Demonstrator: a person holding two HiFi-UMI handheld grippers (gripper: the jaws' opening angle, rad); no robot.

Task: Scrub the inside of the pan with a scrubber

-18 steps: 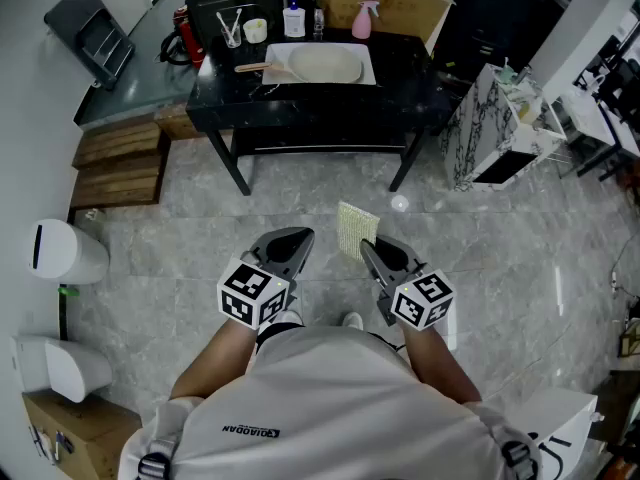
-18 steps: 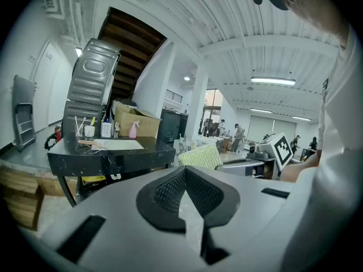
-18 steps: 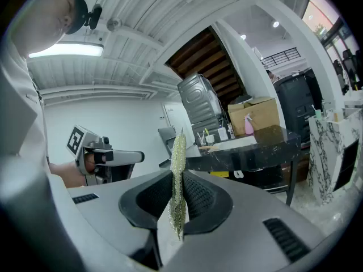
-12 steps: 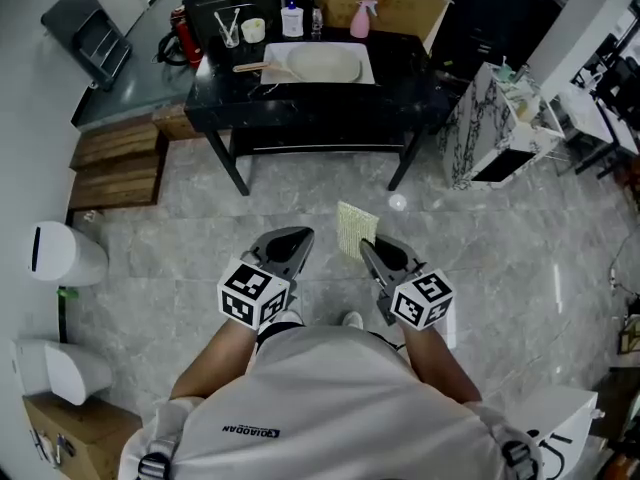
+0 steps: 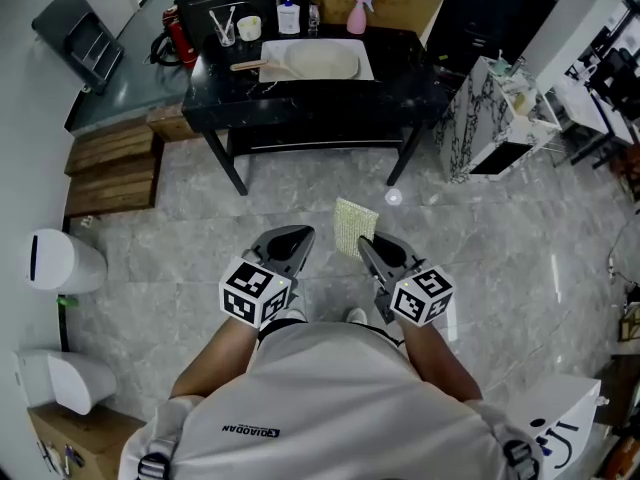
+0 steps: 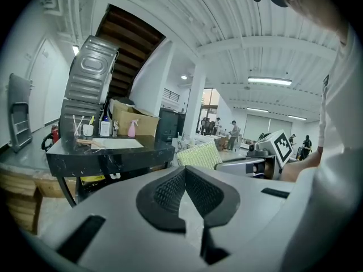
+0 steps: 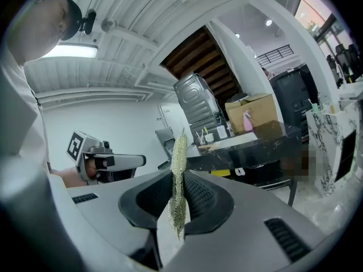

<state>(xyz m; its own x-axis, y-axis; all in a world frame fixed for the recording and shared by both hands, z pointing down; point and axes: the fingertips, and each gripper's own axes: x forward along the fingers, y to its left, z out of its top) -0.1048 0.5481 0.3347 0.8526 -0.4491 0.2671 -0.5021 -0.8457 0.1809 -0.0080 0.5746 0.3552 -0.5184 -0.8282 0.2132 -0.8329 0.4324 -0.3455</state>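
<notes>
Approach step: we stand well short of surface (image 5: 400, 63), scrubbing not begun. Right tool (image 5: 364, 243) clamped on scrubber (image 5: 355, 225); left tool (image 5: 302, 235) closed, empty. Pan (image 5: 320, 63) on surface, upper centre of frame. Next: we walk up, lower scrubber inside pan.

I have open floor (image 5: 300, 198) ahead up to the bench (image 5: 400, 80); bottles (image 5: 288, 16) crowd its back edge, and a marble cabinet (image 5: 490, 118) flanks its right.

"QIAODAN" print (image 5: 250, 430), upside down in head view, on white shirt (image 5: 330, 388).
</notes>
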